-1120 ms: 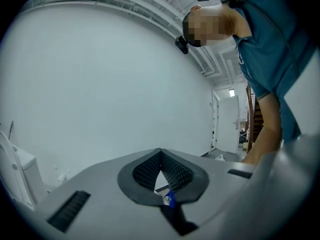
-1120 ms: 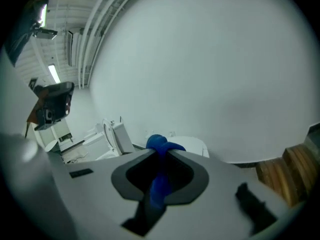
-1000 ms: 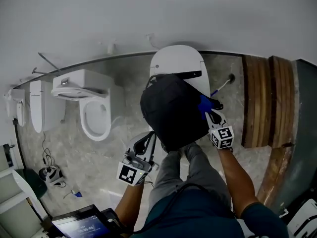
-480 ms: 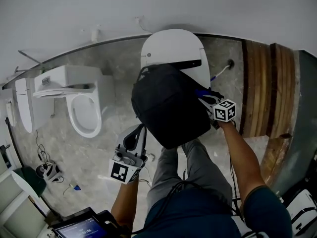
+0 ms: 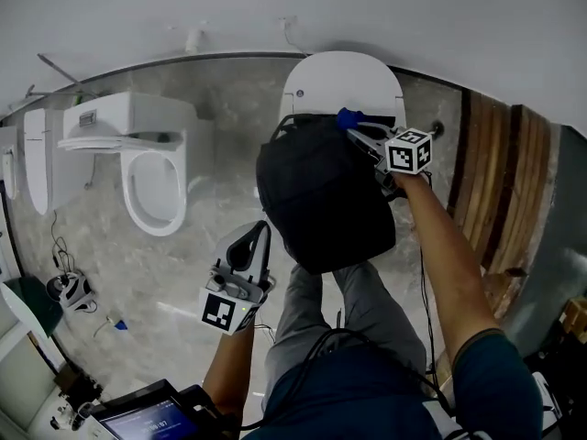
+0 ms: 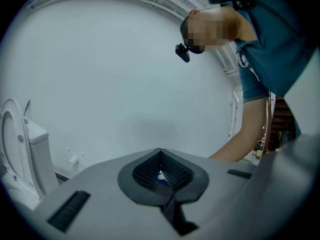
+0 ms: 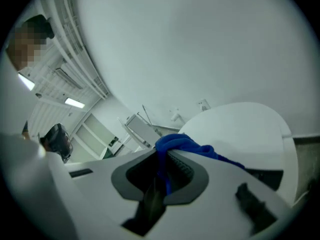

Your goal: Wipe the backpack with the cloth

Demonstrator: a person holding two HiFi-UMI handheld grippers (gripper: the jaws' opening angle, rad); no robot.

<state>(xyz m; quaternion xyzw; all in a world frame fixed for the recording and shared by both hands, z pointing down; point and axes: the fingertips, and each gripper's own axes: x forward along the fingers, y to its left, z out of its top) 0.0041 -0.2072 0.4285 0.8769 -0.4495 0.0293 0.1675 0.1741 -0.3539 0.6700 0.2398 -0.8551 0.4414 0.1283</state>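
Blue microfibre cloth (image 5: pixel 348 117) is pinched in the right tool (image 5: pixel 356 127), whose jaws are clamped on a bunched fold of it, the loose end trailing out to one side; the left tool (image 5: pixel 260 236) has its jaws pressed together with nothing I can name between them. The black backpack (image 5: pixel 321 200) sits propped on the person's knees (image 5: pixel 344 291), in front of the closed toilet lid (image 5: pixel 344 81); its long axis runs from that lid toward the person. The cloth sits at the pack's far top edge, so the panel to be wiped lies below and to the left of the right tool in the head view; that hand is nearer the work, while the left tool is just beside the pack's near left corner. Count: one backpack, one cloth, two tools, two toilets, the second, open toilet (image 5: pixel 151 186) well apart on the left.
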